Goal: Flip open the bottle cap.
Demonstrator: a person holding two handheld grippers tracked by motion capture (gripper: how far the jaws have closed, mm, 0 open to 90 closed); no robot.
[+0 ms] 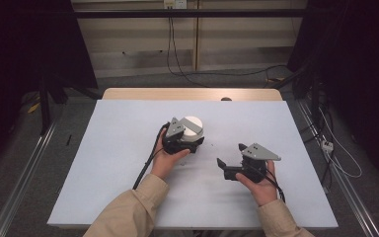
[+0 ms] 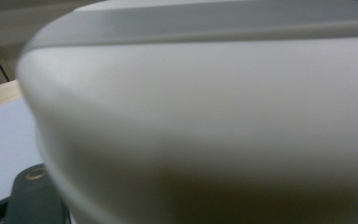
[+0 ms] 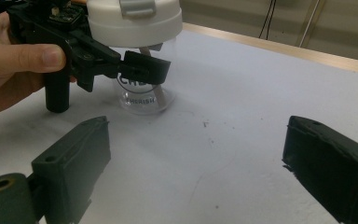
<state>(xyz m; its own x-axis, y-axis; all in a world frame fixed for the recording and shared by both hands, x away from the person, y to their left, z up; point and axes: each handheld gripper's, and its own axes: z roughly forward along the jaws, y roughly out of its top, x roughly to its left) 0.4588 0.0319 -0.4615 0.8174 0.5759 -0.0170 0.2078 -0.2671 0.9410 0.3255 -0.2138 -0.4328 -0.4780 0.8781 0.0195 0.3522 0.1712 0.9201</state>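
Desk (image 1: 118, 163) has a pale blue-white top with a wood edge along the far side; dark floor, black curtains and loose cables lie beyond it.

Nearest: two forearms in beige sleeves enter from the bottom of the high view, one hand-held gripper in each hand, two in total.

Right hand-held gripper (image 1: 230, 160): on the near right part of the desk, jaws pointing toward desk centre. They stand wide apart in the right gripper view with bare desk between them and nothing held. It is clearly apart from the cup.

Left hand-held gripper (image 1: 193, 141): farther in, near desk centre. Its jaws are set around the clear body of the cup, just under the lid; in the right gripper view one black jaw crosses the front of the clear wall. Grip looks closed on the cup. The left hand (image 3: 14, 70) is wrapped on the handle, thumb forward.

Cup (image 3: 142, 91): one only. Clear body with dark printed lettering and a pale straw inside. It carries a white lid (image 3: 135, 21) with a grey flip tab. It stands upright, long axis vertical, lid up, base on the desk. In the left gripper view the white lid sits right against the lens, blurred. In the high view the lid shows as a white disc (image 1: 193, 123) just beyond the left hand-held gripper's grey plate.
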